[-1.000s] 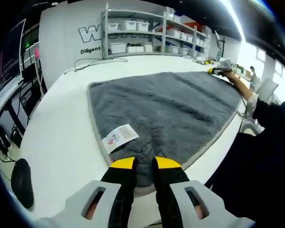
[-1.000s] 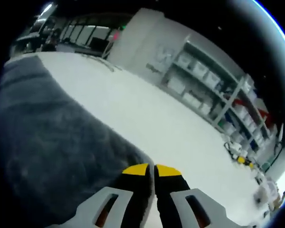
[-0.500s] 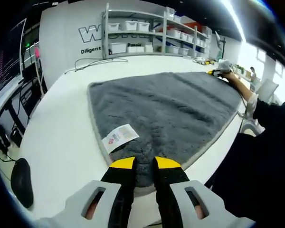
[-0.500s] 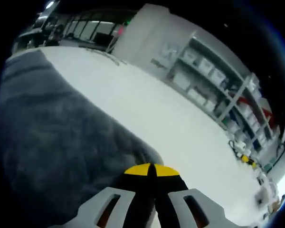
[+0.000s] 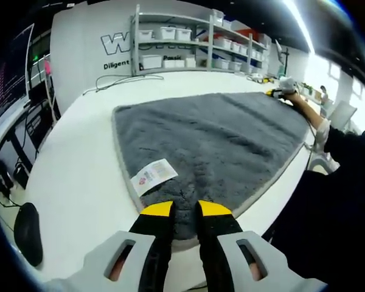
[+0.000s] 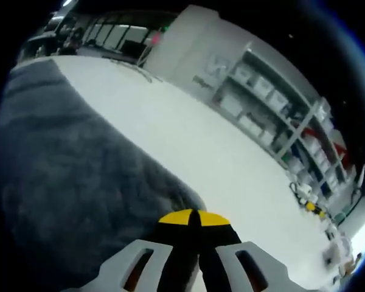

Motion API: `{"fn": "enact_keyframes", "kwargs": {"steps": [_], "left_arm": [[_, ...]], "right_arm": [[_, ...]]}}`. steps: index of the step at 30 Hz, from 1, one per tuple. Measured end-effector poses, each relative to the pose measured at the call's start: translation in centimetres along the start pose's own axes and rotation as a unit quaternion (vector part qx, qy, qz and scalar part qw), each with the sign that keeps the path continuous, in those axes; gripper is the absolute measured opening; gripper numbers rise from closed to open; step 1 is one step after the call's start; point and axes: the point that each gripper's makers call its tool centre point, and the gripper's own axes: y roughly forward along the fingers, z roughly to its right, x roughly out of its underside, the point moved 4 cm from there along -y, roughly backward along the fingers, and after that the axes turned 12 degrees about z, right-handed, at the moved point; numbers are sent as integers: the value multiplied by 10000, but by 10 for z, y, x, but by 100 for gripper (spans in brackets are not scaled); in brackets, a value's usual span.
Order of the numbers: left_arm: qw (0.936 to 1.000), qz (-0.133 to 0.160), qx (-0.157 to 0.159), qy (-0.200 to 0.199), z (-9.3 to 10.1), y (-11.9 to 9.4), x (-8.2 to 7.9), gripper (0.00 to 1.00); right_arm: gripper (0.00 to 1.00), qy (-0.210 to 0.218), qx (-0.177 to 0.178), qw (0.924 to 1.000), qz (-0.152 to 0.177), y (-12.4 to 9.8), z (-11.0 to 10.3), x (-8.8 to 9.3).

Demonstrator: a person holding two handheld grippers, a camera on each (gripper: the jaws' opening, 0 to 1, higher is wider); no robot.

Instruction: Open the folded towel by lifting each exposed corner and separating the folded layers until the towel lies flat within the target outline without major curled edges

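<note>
Gripping the grey towel [image 5: 219,137], right gripper [image 6: 193,218] fingers clamp its corner; left gripper [image 5: 185,210] fingers apart.

The left hand-held gripper [image 5: 185,210] has two black jaws capped with bright yellow tips, each rising from a pale grey moulded plastic arm. Each grey arm carries an elongated slot cut through it, with something reddish showing inside the slot. The right hand-held gripper [image 6: 194,217] is built the same way: black jaws, yellow tips, light grey slotted arms below. In the left gripper view the person wears a dark, near-black long sleeve [image 5: 347,146] and dark clothing on the body, and the far hand [image 5: 287,85] looks covered by a pale glove.
</note>
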Motion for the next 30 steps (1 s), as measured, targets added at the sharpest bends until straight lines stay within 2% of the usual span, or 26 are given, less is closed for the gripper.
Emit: {"fn": "enact_keyframes", "kwargs": {"steps": [4, 6, 8, 11, 13, 19, 23, 27, 28, 30], "left_arm": [[9998, 78, 144, -69, 1, 0, -2, 12], [9984, 467, 130, -278, -2, -1, -13, 3], [9947, 823, 152, -597, -3, -4, -25, 2], [9947, 845, 206, -550, -4, -7, -25, 2], [9953, 857, 74, -453, -8, -7, -25, 2], [9913, 1104, -183, -686, -19, -3, -28, 1], [9878, 1353, -185, -745, -14, 5, -36, 1], [9873, 1410, -270, -677, -13, 12, -37, 1], [9853, 1535, -385, -648, -16, 14, -40, 1], [9819, 1714, -396, -707, -15, 17, -45, 1]], "right_arm": [[3, 71, 85, 9999, 40, -1, 6, -4], [3, 141, 168, 9996, 171, -5, 11, -9], [2, 278, 199, 9990, 304, -8, 14, -15], [1, 350, 176, 9987, 317, -7, 15, -17], [0, 394, 149, 9985, 353, -5, 15, -18], [0, 541, 42, 9976, 438, -7, 10, -19], [0, 565, -175, 9973, 446, -15, -2, -21], [0, 426, -343, 9977, 404, -23, -16, -21], [0, 449, -381, 9974, 408, -25, -17, -20], [0, 468, -406, 9973, 401, -21, -16, -21]]}}
